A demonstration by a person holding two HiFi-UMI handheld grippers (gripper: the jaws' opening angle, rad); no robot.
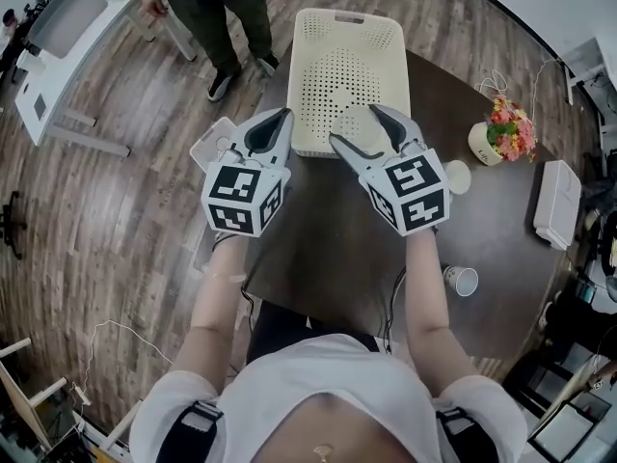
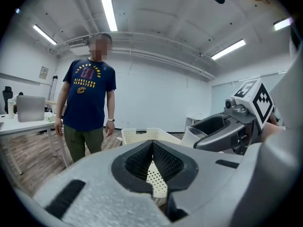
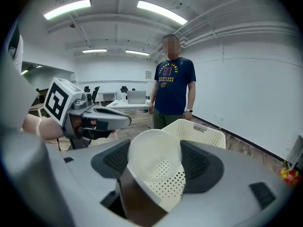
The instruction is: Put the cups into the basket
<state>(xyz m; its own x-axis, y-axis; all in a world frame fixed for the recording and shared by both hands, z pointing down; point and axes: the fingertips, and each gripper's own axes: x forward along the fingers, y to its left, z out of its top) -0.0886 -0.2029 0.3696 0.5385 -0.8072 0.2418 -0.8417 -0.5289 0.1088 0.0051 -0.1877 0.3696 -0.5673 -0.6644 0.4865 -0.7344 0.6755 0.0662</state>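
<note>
Right tool (image 1: 354, 123) clasping cup (image 3: 152, 156), seemingly above near edge of basket (image 1: 386, 41)

Perforated matt plastic basket (image 1: 318, 27), translucent plastic cup (image 3: 154, 162), wood-grain floor (image 1: 116, 210)

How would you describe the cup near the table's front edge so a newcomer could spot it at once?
On the dark round table, look nearer the person than the flower pot. The small white cup beside the right forearm sits alone, far from the basket.

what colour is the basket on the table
The basket is cream, dotted all over with small holes; the head view shows it best.
</note>
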